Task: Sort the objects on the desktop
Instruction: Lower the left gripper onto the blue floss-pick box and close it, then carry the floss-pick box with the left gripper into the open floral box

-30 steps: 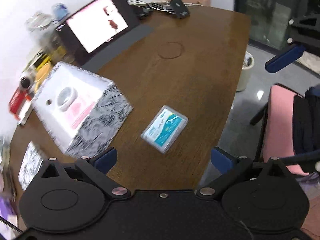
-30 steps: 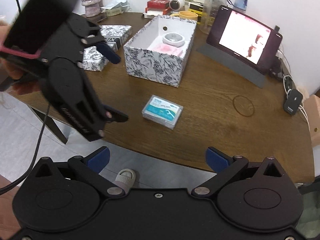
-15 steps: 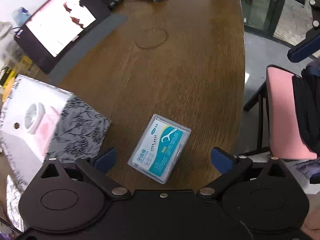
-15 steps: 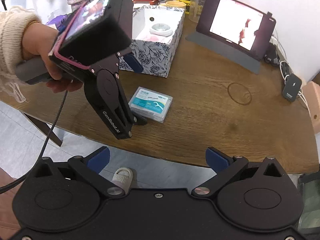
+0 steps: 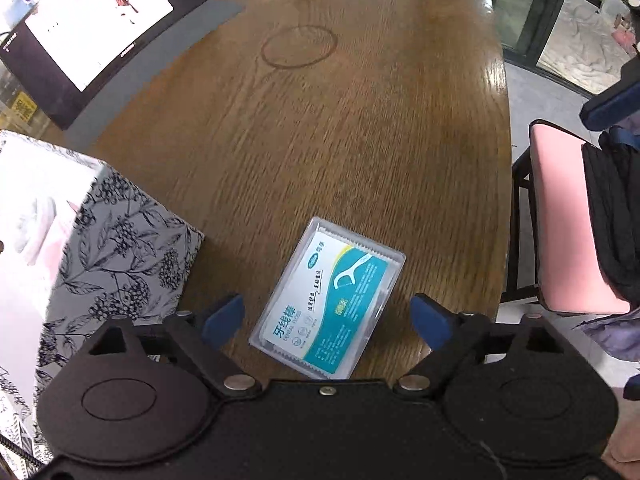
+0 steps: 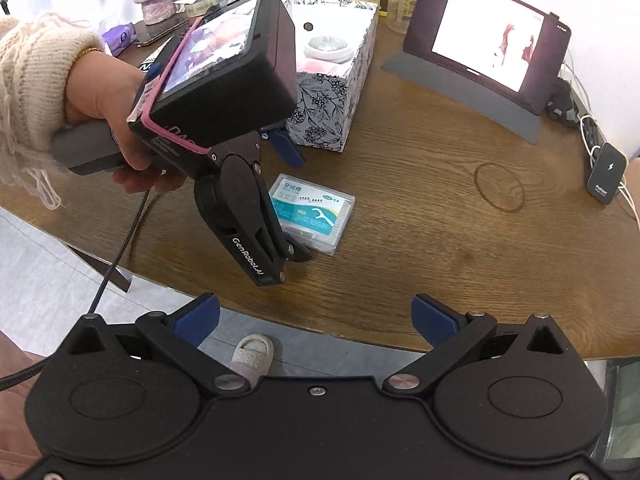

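the left gripper (image 5: 328,316) hangs low over the wooden table (image 5: 360,140), its blue-tipped fingers (image 5: 222,318) spread wide on either side of the clear floss pick box (image 5: 330,300), not touching it. the box lies flat near the table's near edge, just right of the floral storage box (image 5: 116,252), which is open at the top. the right gripper (image 6: 316,318) waits off the near table edge, fingers wide and empty. a tablet (image 6: 500,28) stands far right.
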{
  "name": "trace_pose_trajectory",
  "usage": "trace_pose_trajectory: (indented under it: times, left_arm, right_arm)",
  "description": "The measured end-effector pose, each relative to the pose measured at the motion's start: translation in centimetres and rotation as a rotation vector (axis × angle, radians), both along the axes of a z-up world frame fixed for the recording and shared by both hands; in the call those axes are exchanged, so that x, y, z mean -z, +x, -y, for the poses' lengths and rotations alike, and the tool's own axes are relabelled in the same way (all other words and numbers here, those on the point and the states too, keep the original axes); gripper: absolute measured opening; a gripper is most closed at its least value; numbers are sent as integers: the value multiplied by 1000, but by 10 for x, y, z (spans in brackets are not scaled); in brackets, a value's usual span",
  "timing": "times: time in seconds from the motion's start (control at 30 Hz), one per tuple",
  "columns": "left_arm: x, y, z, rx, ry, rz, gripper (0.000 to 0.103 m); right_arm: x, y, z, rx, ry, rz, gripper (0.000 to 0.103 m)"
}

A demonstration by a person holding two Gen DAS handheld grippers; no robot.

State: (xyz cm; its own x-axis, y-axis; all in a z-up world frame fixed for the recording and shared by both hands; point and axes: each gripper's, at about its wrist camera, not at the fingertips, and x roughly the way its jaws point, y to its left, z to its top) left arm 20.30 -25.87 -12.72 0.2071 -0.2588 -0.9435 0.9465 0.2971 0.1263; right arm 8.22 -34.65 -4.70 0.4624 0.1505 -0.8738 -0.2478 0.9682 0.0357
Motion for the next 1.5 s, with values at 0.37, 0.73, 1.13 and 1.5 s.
trace_pose_trajectory:
  times: [0.37,0.73,1.13,1.5]
  left_arm:
    - [7,6,-4,-26,-8,-48,79]
    - [7,-11,-6,12,-47,-64,60]
    - [-47,-38,-30,-7,-159,8,56]
    - [-129,-7,-70,-88,-261,77,56]
  right_arm:
    - [2,-1,-7,7,11,-12,103]
    - [-2,-11,-16,1,-1,-10,103]
    - [-16,-16,-27,-24,9,23,103]
    - [-50,31,-52,-107,80,91,103]
